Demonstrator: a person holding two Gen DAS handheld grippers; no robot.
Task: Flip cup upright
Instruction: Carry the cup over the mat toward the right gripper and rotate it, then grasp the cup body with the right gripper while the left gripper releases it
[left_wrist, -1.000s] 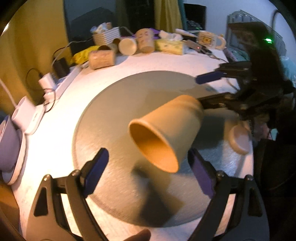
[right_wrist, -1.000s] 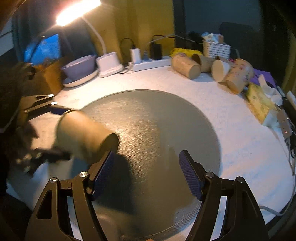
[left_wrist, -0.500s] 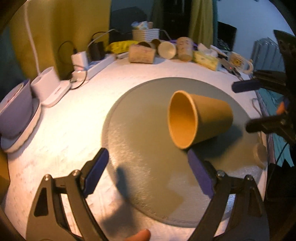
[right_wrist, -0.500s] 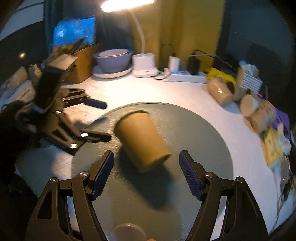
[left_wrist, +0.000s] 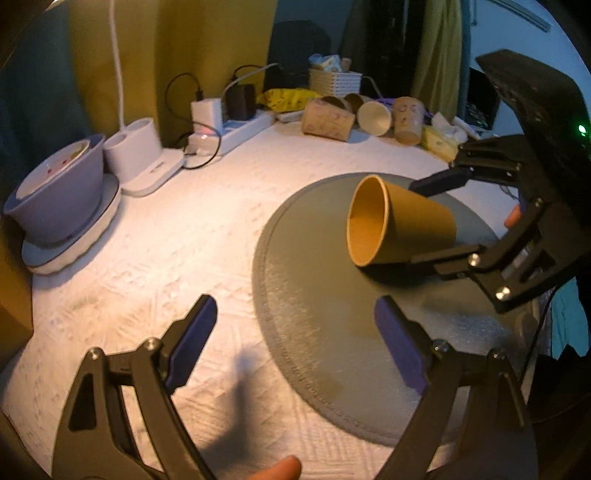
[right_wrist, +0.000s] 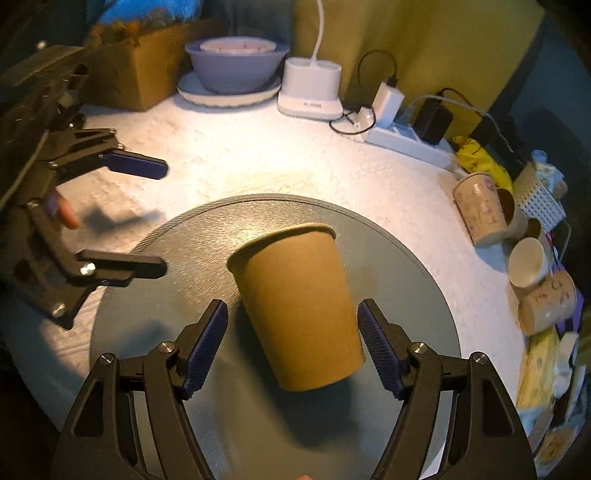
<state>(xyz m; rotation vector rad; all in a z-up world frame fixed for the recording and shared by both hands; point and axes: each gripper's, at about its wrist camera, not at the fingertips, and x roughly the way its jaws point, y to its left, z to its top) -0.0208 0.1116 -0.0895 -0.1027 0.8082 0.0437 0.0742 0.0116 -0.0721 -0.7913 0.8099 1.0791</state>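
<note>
Table (left_wrist: 207, 229): round, covered in a white textured cloth, lit warmly from the lamp side.
Grey mat (right_wrist: 207, 236): large round disc on the cloth; the cup is over it.
Right gripper (right_wrist: 291, 347): jaws spread wide, one blue pad on each side of the cup's lower body; a gap shows at each pad, so it is not clamping. In the left wrist view it (left_wrist: 439, 218) reaches in from the right, with one finger above and one below the cup's base end.
Left gripper (left_wrist: 295, 339): jaws wide apart, empty, hovering over the near-left edge of the mat, well apart from the cup.
Cup (right_wrist: 299, 306): plain brown paper, tapered, with a rolled rim and a yellower inside (left_wrist: 369, 225); no print visible.
Cup axis: lying tilted, close to horizontal. In the left wrist view the mouth faces left and slightly toward the camera, the narrow base pointing right into the right gripper. In the right wrist view the rim is at the far end, the base nearest the camera.
Cup contact: whether its side rests on the mat cannot be told.
Background: a purple bowl (left_wrist: 59, 192) on a plate at the table's edge.
</note>
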